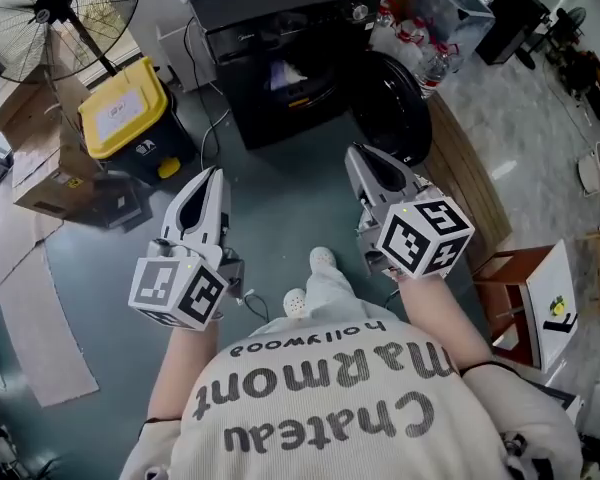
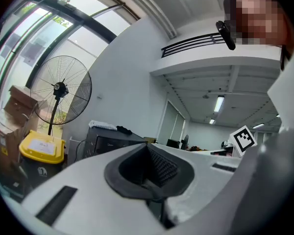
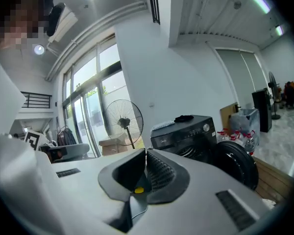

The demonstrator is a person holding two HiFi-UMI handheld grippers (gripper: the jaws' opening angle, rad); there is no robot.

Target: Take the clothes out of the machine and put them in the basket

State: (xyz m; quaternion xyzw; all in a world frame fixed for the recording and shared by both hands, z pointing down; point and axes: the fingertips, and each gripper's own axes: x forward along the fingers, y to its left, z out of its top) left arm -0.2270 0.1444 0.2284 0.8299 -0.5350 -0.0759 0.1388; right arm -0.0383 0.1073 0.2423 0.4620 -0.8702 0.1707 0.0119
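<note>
- Step in hand — the approach; nothing is out of the machine (image 1: 242, 98) yet, and I stand facing it from well apart.
- Left tool (image 1: 213, 176) — clenched, nothing between the jaws, pointing level toward the machine.
- Right tool (image 1: 358, 156) — clenched likewise, empty, tipped slightly downward.
- Machine — black, front-loading; its mouth faces me, and its round door (image 1: 395, 108) is swung wide to the right of the opening.
- Clothes (image 1: 285, 73) — a pale crumpled bundle inside the drum, just behind the opening. Too bunched for me to read a long axis or a heading.
- Basket — I cannot pick one out with certainty; a yellow-lidded bin (image 1: 120, 103) stands left of the machine, lid down.
- Next move, as I judge it — close in on the opening, release one tool, reach through the mouth and pinch a fold of the bundle.
</note>
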